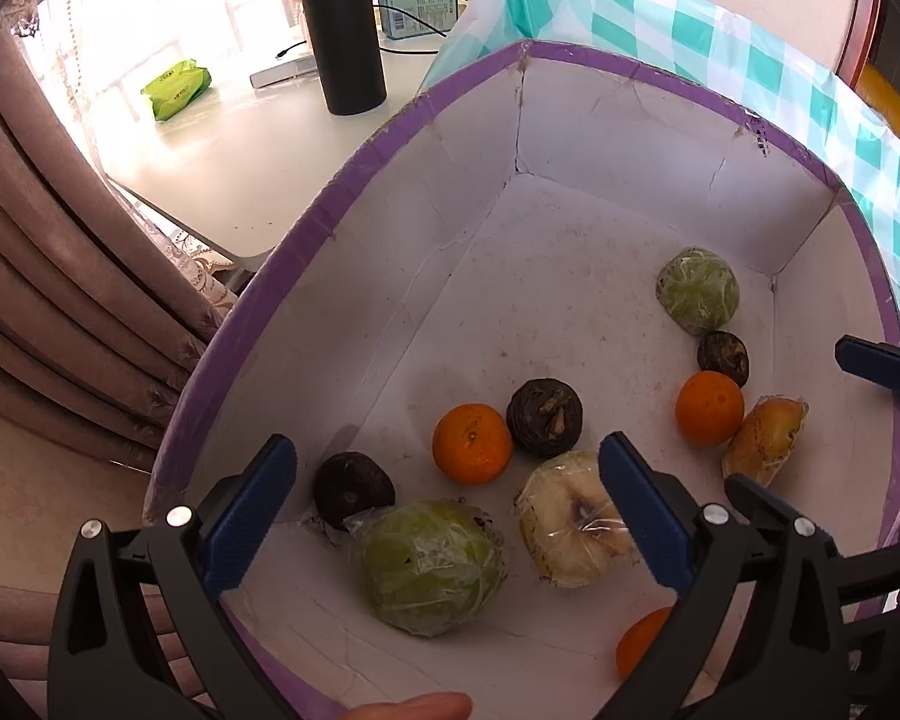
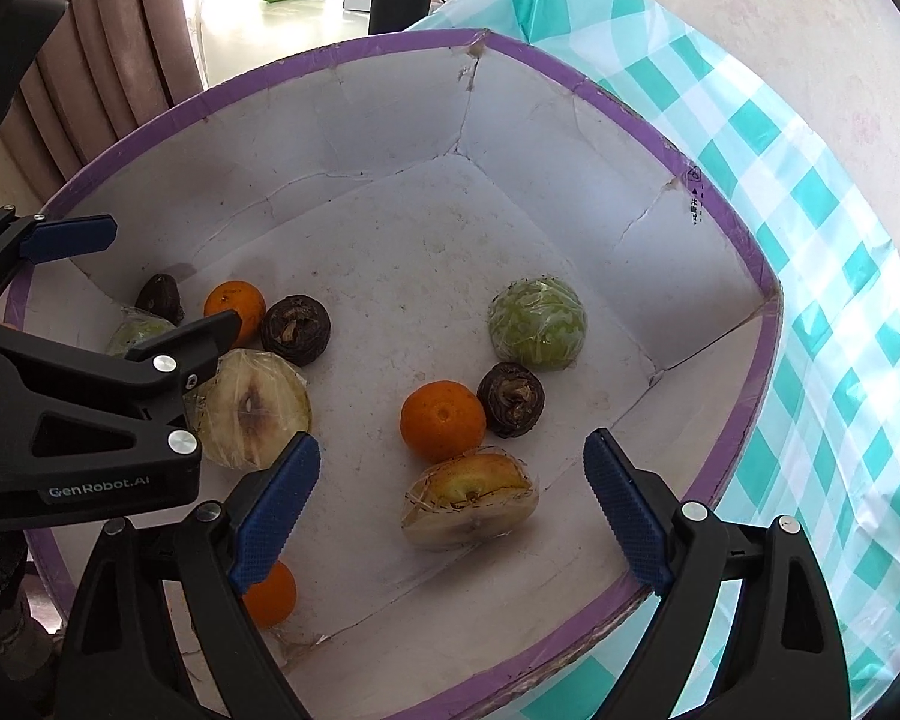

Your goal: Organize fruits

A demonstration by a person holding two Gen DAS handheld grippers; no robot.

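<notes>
While both grippers gape empty, cardboard box holds round oranges, film-wrapped halves.

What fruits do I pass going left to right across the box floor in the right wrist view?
Small dark fruit → orange → larger dark fruit → orange → dark fruit → wrapped green fruit.
</notes>
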